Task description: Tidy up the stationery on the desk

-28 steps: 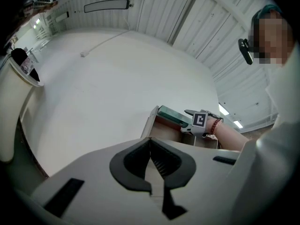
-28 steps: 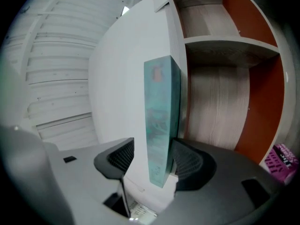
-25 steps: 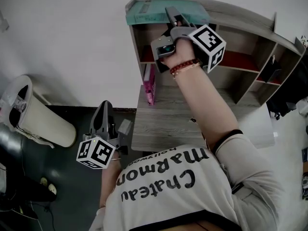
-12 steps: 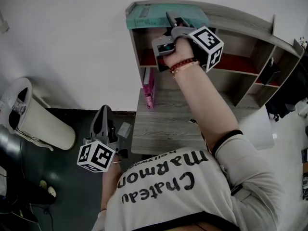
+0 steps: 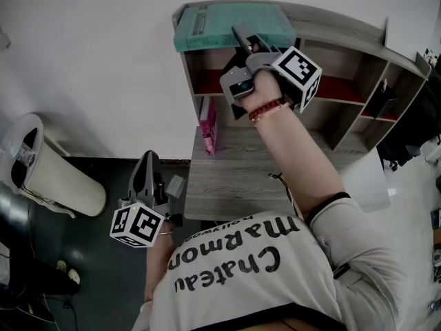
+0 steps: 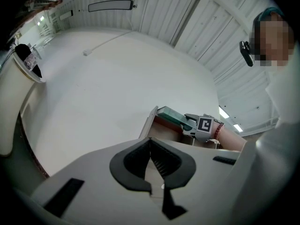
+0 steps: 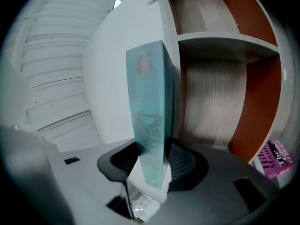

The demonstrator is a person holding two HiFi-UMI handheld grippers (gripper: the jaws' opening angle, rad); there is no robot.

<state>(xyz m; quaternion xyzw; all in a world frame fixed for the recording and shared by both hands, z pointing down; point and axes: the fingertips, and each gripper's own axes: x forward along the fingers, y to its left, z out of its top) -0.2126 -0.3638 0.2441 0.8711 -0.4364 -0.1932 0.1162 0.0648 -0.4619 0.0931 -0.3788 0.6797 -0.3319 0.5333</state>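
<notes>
A cream bin (image 5: 48, 167) stands on the dark floor (image 5: 89, 274) at the left, close against the white wall (image 5: 96, 61). Overhead runs a panelled ceiling (image 6: 201, 22) with lit strips (image 6: 236, 127) and a long dark-edged fixture (image 6: 110, 5).

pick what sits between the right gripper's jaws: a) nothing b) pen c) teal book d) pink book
c: in the right gripper view the teal book stands between the jaws of the right gripper, which have just been closing on it.
</notes>
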